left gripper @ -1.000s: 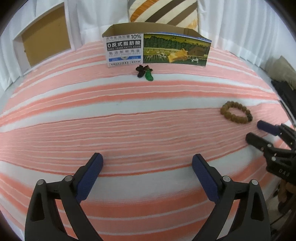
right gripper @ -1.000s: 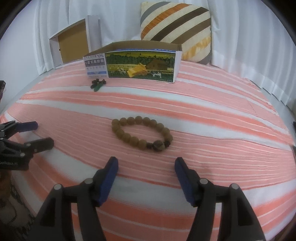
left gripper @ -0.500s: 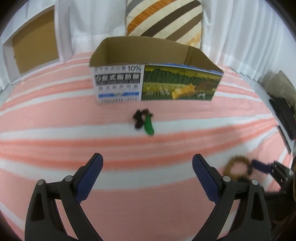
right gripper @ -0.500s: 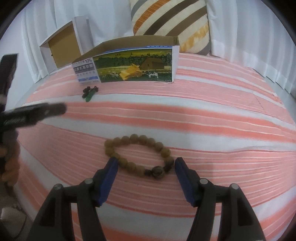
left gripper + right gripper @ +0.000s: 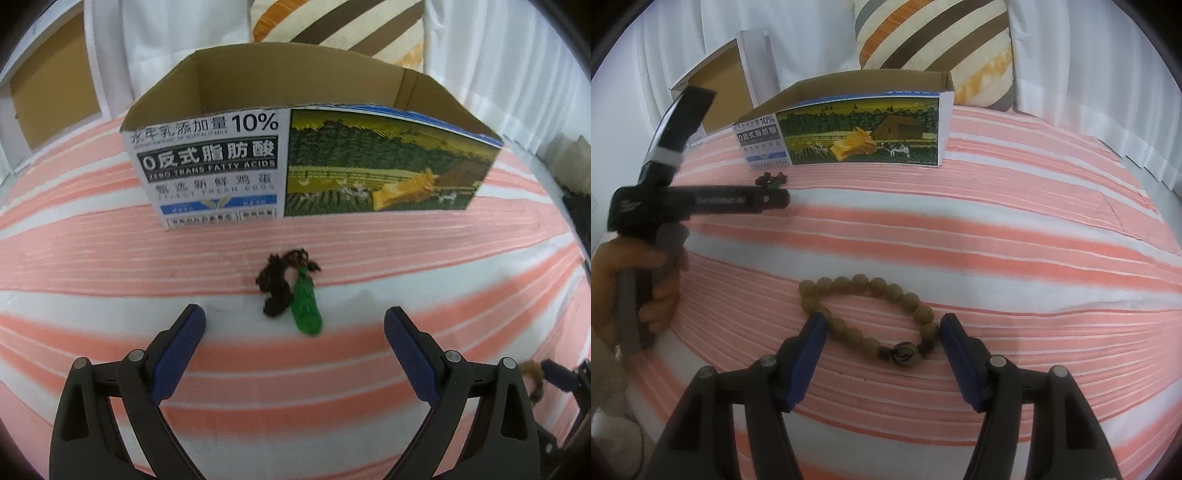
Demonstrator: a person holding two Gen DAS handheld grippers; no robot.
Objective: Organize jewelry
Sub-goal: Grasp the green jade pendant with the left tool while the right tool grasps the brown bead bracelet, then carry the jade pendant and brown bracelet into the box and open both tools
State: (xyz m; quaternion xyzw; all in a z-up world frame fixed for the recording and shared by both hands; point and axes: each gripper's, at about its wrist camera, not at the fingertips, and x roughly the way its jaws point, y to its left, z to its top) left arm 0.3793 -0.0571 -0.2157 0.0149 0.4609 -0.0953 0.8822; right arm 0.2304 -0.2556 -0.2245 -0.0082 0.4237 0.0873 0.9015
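Since a second before, the left tool (image 5: 294, 324) had advanced to the green pendant (image 5: 306, 309) before the cardboard box (image 5: 376, 166), jaws wide; the right tool (image 5: 882, 326), wide, straddled the bead bracelet (image 5: 866, 319) on the bed (image 5: 1015, 236).

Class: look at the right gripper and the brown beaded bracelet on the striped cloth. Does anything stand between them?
Nothing visible does. The brown beaded bracelet lies flat on the striped cloth between the open pads of the right gripper.
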